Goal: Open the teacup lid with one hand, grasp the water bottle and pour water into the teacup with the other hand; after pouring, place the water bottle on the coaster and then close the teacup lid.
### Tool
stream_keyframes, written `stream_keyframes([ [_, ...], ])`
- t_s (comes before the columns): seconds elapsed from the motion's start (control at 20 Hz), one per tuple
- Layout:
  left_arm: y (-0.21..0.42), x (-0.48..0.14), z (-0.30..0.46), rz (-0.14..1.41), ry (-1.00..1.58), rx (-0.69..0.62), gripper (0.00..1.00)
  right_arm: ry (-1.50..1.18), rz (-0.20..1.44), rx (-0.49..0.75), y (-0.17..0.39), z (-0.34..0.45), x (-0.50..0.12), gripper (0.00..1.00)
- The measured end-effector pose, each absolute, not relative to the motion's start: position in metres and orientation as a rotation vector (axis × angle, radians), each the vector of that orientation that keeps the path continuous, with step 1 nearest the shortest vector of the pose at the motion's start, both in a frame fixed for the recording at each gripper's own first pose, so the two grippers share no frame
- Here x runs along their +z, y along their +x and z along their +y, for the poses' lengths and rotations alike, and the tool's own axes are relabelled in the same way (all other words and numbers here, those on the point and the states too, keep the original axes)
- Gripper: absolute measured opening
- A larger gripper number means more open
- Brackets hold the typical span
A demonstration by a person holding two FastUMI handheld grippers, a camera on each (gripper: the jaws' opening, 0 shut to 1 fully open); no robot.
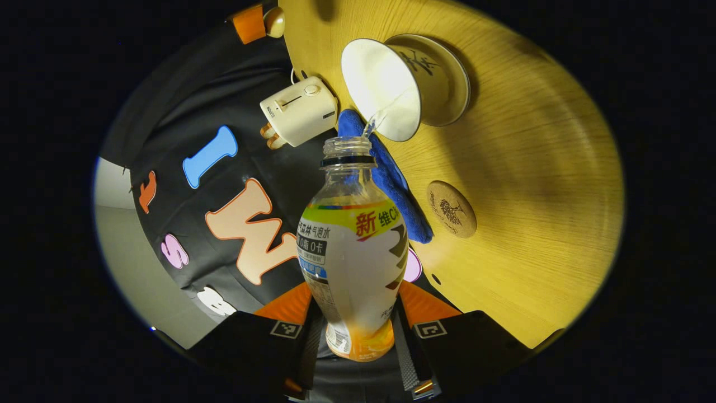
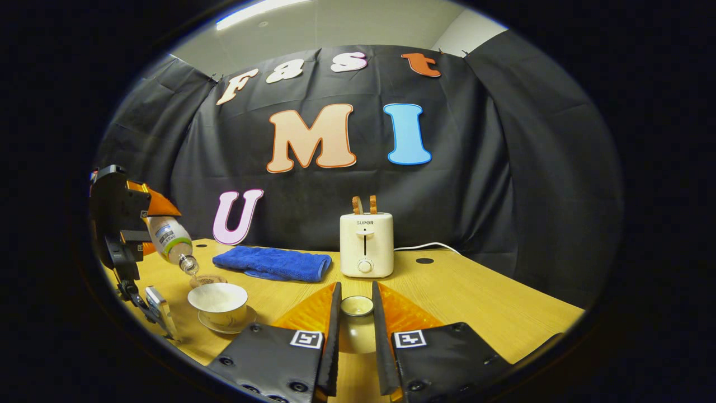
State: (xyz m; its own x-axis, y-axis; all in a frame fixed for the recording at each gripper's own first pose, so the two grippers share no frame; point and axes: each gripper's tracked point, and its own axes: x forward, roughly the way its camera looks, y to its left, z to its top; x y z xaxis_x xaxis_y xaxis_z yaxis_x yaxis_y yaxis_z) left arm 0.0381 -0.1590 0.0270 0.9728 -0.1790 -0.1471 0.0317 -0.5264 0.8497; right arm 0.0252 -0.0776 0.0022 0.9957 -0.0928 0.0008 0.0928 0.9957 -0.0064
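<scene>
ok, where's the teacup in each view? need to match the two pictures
Left gripper view: teacup at top centre, on its saucer, just beyond the bottle's mouth.
Right gripper view: teacup at lower left, under the tilted bottle's mouth.
Shared landmark: the blue towel, next to the cup in both views.

left claw [image 1: 358, 330]: squeezes the water bottle [image 1: 352, 263] | bottle: tipped, cap off, mouth at 12 o'clock, water running into the teacup [image 1: 380, 84] | teacup: on its saucer [image 1: 447, 84] | coaster [image 1: 452, 209]: at 3 o'clock from bottle, on the tabletop [image 1: 531, 168] | blue towel [image 1: 386, 173], toaster [image 1: 299, 111]: behind
</scene>
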Motion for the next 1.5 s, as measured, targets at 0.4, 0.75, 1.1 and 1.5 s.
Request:
stream_keyframes([
  [0.4, 0.043, 0.016, -0.158, -0.107, 1.945, -0.306, 0.57, -0.006, -0.001, -0.095, 0.026, -0.077, 0.001, 0.31],
  [0.75, 0.037, -0.002, -0.160, -0.070, 1.311, -0.370, 0.54, -0.006, -0.004, -0.099, 0.026, -0.078, 0.000, 0.32],
  [1.1, 0.055, 0.023, -0.151, -0.042, 0.788, -0.336, 0.56, -0.005, -0.001, -0.098, 0.029, -0.079, -0.001, 0.32],
  [1.5, 0.075, 0.029, -0.180, -0.015, 0.356, -0.390, 0.55, -0.005, 0.002, -0.096, 0.030, -0.080, -0.002, 0.32],
])
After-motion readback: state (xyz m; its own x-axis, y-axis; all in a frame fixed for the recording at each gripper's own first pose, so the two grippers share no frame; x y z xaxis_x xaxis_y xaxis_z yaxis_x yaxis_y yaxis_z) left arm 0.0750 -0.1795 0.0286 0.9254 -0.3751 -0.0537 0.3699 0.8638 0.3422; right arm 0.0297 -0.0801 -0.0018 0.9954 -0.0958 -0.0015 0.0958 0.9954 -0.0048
